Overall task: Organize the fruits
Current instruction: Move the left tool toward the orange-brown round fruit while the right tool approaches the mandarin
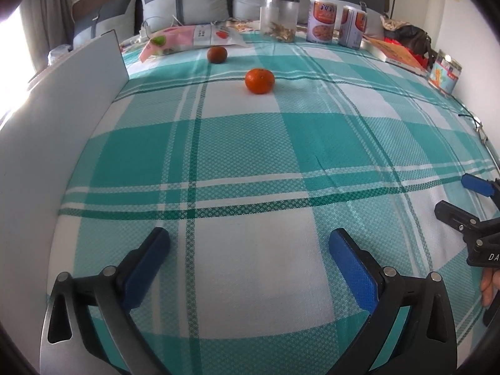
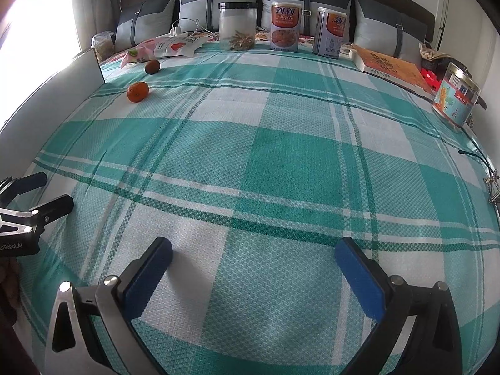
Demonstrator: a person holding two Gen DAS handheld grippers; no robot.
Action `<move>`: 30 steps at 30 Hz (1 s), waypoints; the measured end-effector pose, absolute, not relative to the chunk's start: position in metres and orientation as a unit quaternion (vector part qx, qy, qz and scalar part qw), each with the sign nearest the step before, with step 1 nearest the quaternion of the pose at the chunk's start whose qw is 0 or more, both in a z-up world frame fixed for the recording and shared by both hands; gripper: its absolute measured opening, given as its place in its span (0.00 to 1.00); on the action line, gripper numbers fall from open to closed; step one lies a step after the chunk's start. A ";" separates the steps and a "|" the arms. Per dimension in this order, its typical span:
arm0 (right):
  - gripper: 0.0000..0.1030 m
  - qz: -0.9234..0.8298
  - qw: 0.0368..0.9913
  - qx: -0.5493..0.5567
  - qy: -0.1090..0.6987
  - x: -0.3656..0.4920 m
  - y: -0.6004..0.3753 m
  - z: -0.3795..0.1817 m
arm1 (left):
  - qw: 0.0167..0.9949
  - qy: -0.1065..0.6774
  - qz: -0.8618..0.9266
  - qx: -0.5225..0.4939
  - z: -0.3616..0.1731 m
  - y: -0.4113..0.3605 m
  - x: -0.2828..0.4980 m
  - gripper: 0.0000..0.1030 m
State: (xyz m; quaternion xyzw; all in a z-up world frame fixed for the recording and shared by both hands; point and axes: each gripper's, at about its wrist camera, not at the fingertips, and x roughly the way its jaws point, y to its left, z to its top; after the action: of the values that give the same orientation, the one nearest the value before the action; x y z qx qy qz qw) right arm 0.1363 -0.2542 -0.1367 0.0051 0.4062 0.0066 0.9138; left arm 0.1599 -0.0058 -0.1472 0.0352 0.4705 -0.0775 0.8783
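My left gripper [image 1: 250, 243] hangs over the green-and-white plaid bedspread [image 1: 250, 162], its blue pads [image 1: 353, 268] spread wide with nothing but cloth between them. From this gripper's camera a white board [image 1: 62, 118] stands along the bed's edge at nine o'clock. A printed snack bag [image 1: 187, 39] lies at eleven o'clock, and a dark tangerine [image 1: 217, 54] sits just in front of it. A brighter orange tangerine [image 1: 259, 80] rests alone on the cloth at twelve o'clock, near the darker one but apart from it, and well away from both grippers. Behind the fruit, before the grey pillows [image 1: 181, 0], stand a clear jar [image 1: 279, 17] and two labelled cans [image 1: 322, 20]. A book [image 1: 397, 53] and a lidded tin [image 1: 445, 72] lie toward two o'clock. My right gripper [image 2: 253, 250] is likewise opened wide and empty above the bedspread; from its camera both tangerines lie at ten o'clock.
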 end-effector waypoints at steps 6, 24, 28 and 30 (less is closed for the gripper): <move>1.00 0.007 0.914 0.006 0.406 0.137 -0.254 -0.137 | 0.878 0.470 -0.077 0.036 -0.146 -0.005 0.159 1.00; 0.77 0.131 0.917 0.004 0.377 0.235 -0.177 -0.089 | 0.874 0.469 -0.112 0.054 -0.147 0.043 0.167 1.00; 0.62 0.165 0.909 -0.035 0.381 0.293 -0.120 -0.083 | 0.874 0.469 -0.112 0.053 -0.147 0.044 0.168 1.00; 0.48 0.164 0.903 -0.047 0.394 0.317 -0.102 -0.088 | 0.874 0.469 -0.112 0.052 -0.147 0.044 0.168 1.00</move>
State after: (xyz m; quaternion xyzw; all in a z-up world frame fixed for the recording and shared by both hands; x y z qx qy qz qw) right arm 0.3170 -0.1017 -0.0881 -0.0465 0.3943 0.1644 0.9029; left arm 0.1681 0.0436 -0.1467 0.0520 0.4694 -0.1119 0.8743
